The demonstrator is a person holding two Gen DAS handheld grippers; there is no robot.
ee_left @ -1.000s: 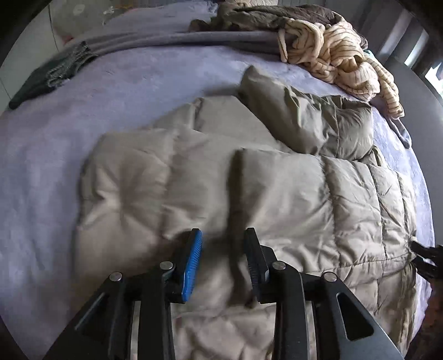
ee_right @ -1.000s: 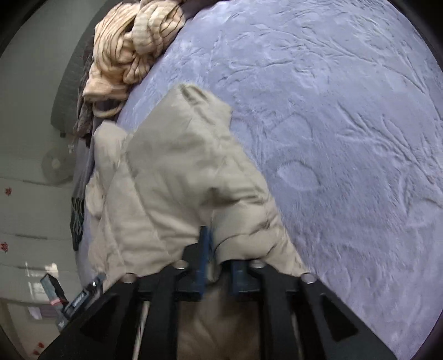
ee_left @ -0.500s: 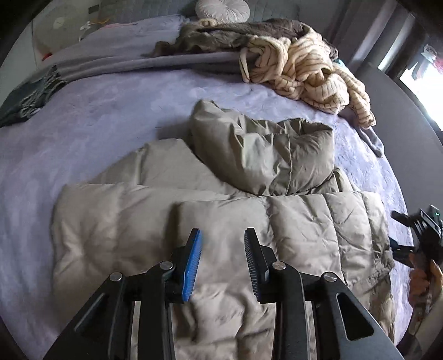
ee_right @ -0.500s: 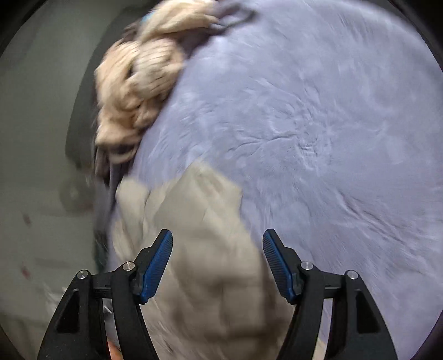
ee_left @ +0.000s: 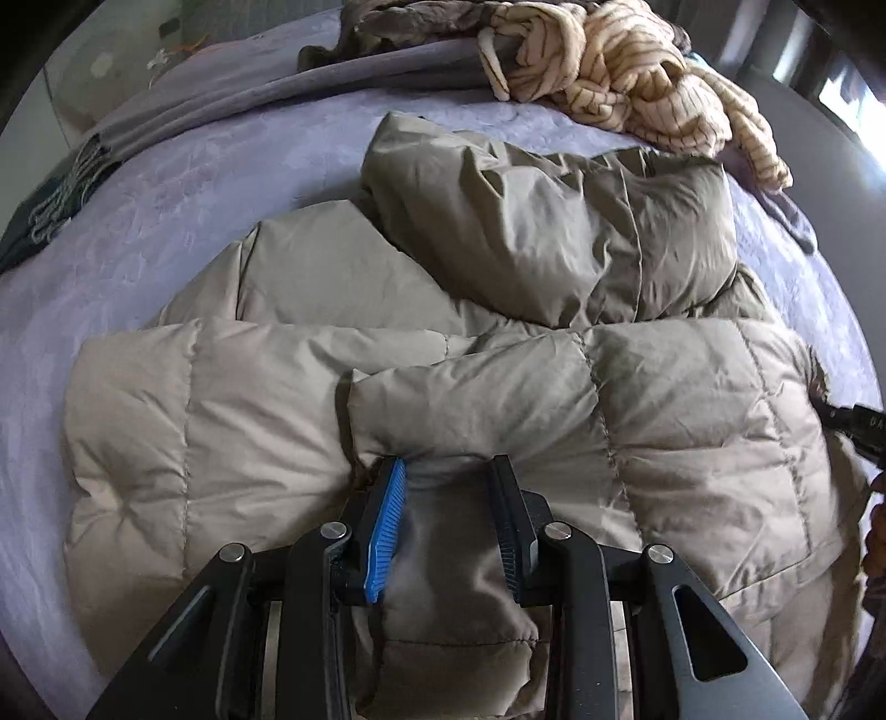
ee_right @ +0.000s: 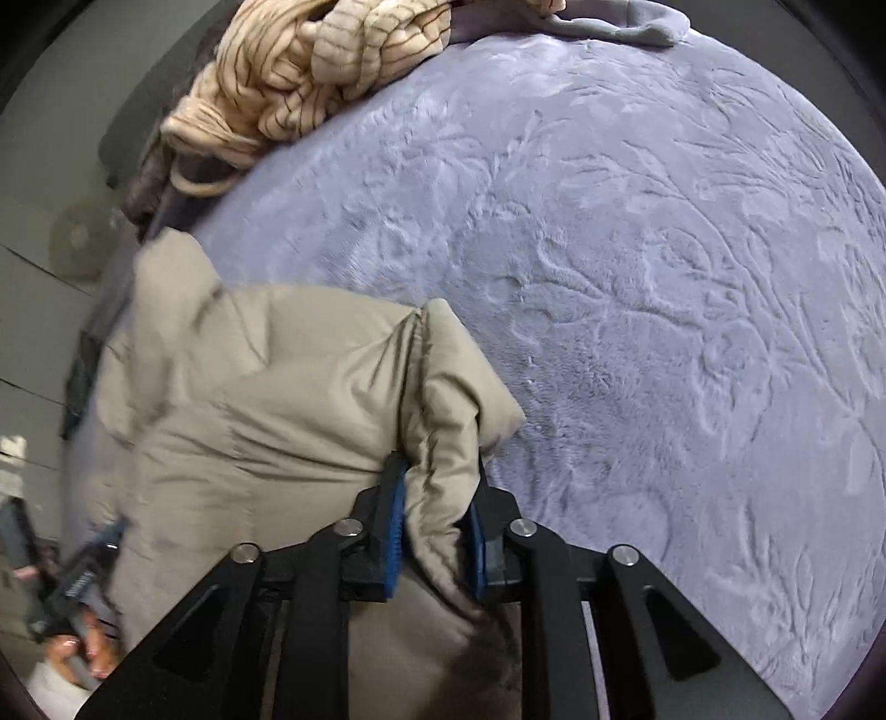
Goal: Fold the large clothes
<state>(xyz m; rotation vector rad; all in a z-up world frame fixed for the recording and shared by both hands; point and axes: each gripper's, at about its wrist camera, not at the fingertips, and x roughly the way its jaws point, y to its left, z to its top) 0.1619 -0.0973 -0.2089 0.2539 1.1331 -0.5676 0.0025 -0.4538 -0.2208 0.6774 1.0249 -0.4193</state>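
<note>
A beige quilted puffer jacket [ee_left: 498,354] lies folded on the lavender bed cover [ee_left: 166,183], its hood and upper part bunched at the far side. My left gripper [ee_left: 447,471] hangs open just over the jacket's near edge, with padded cloth between the fingers but not pinched. In the right wrist view my right gripper [ee_right: 437,471] is shut on a fold of the jacket's edge [ee_right: 443,387], lifted a little off the bed. The right gripper's tip also shows at the left wrist view's right edge [ee_left: 853,426].
A cream striped knit garment [ee_left: 626,72] lies heaped at the far side of the bed, also in the right wrist view [ee_right: 293,83]. Dark brown clothing [ee_left: 398,22] and a grey blanket [ee_left: 266,94] lie beyond. A dark fringed cloth [ee_left: 61,199] sits far left.
My right gripper was open half a second ago and has closed on the jacket's edge. My left gripper has moved down close to the jacket's near edge, still open.
</note>
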